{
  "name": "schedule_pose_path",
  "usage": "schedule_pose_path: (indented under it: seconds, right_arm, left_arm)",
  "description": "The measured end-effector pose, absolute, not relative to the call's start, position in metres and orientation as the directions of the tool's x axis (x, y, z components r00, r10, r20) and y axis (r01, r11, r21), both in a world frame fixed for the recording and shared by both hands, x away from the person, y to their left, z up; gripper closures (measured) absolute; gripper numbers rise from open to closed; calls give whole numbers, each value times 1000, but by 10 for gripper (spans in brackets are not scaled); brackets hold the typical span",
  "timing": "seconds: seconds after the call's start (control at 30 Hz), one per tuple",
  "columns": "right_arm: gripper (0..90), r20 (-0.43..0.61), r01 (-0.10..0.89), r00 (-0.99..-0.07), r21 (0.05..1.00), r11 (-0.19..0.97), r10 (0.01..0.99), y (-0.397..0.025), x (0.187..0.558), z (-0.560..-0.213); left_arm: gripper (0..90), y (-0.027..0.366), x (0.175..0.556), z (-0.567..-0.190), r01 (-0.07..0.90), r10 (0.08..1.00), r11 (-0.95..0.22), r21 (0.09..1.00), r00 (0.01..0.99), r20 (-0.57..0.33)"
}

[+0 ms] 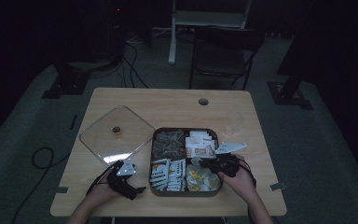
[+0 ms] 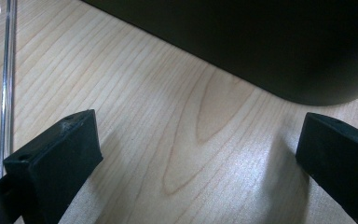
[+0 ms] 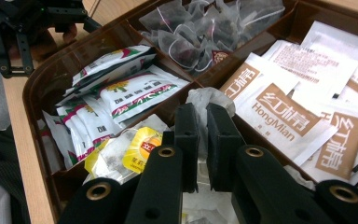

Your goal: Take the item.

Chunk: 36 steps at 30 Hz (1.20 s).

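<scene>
Right gripper [image 3: 201, 140] clamps a white tea bag [image 3: 204, 100] — over the tray's [image 1: 154, 163] five o'clock compartment. Left gripper [image 2: 200, 154] rests wide open on the table [image 2: 168, 116] at the tray's nine o'clock — holding nothing.

Wooden table [image 1: 168, 100]: I see a round cable hole [image 1: 203, 101] near the far edge, right of centre. A clear square lid [image 1: 133, 128] lies flat on the left half, just left of the tray [image 1: 154, 140], turned corner-on, with a small brass-coloured knob [image 1: 116, 129] at its middle. In the left gripper view I make out its glassy edge [image 2: 7, 70] on the wood grain. A clear plastic cup [image 1: 233, 122] stands upright on the right, just beyond the tray's far right corner.

Grey floor [image 1: 317, 154]: dark folding chair [image 1: 223, 51] past the table's far side, white frame leg [image 1: 172, 32] left of it. Black stand feet far left [image 1: 65, 84] and far right [image 1: 289, 91]. Black cable loop [image 1: 39, 156] left of the table.
</scene>
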State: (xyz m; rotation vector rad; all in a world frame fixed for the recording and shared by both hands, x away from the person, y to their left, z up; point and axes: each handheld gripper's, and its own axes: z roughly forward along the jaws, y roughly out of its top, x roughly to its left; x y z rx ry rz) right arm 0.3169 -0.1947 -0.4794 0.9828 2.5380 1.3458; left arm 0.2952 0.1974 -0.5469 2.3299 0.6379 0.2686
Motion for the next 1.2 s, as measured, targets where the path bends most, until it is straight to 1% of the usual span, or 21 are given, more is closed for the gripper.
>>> schedule_pose_path:
  seconds: [0.77,1.2]
  right_arm:
    - [849,191,456,-786,821,344,588,-200,319,-453]
    - [849,187,434,-771,853,288,608,-210,333,-433]
  left_arm:
    - [3,197,295,-547,370,514,-637,677,857,15]
    - [3,197,295,-547,370,516,-634,679,856,15]
